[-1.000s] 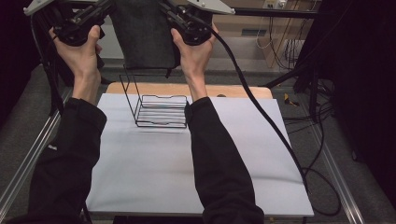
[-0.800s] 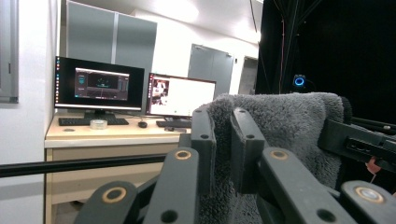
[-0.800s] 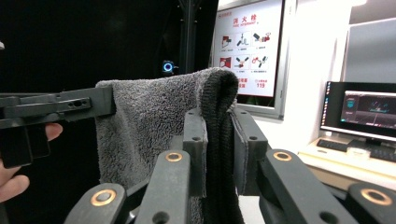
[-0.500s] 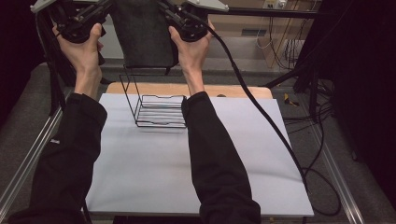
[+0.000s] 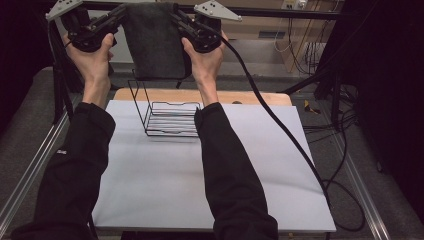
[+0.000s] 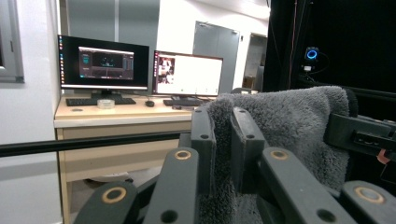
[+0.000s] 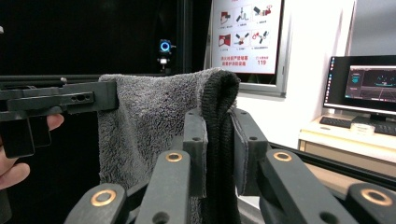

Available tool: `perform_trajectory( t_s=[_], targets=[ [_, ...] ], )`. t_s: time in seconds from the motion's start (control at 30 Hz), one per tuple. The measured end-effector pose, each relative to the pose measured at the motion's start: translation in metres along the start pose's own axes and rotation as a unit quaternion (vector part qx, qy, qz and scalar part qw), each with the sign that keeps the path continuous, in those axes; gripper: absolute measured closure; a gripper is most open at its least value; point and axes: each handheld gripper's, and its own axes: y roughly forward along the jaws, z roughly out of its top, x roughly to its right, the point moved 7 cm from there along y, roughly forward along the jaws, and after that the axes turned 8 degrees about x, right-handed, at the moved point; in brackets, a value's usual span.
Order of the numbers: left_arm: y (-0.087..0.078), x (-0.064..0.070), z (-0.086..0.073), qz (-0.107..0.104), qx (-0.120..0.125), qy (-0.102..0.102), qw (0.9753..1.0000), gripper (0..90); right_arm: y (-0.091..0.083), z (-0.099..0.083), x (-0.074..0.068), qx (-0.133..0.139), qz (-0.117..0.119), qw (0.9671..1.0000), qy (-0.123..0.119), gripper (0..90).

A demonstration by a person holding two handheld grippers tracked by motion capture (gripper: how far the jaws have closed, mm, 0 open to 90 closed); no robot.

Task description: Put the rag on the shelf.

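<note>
High view, towel [image 5: 152, 42] stretched between both jaws

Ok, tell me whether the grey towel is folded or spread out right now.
Spread out. The grey towel hangs flat as one sheet above the wire rack, its top corners pinched by the left tongs and right tongs.

Your grey towel [image 5: 152, 42] runs off the high view's top edge, so its upper hem goes unseen. Its lower edge covers the top of the wire rack's [image 5: 167, 117] back frame, and your right forearm [image 5: 220, 145] hides the rack's right side.
</note>
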Motion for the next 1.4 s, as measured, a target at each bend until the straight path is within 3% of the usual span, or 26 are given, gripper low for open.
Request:
perform_trajectory(
  t_s=[0.5,0.77,1.4],
  targets=[
    [-0.002,-0.006,-0.028,-0.008,-0.032,0.003,0.9995,81.0,-0.006,-0.029,0.003,-0.025,0.0,0.9997,0.005,78.2],
    [-0.012,-0.002,-0.043,-0.021,-0.051,0.02,0.9983,81.0,-0.018,-0.048,0.0,-0.038,0.001,0.9991,0.017,78.2],
    [-0.036,0.009,-0.068,-0.041,-0.075,0.033,0.9958,80.9,-0.038,-0.076,-0.006,-0.051,0.004,0.9984,0.022,78.1]
  ],
)
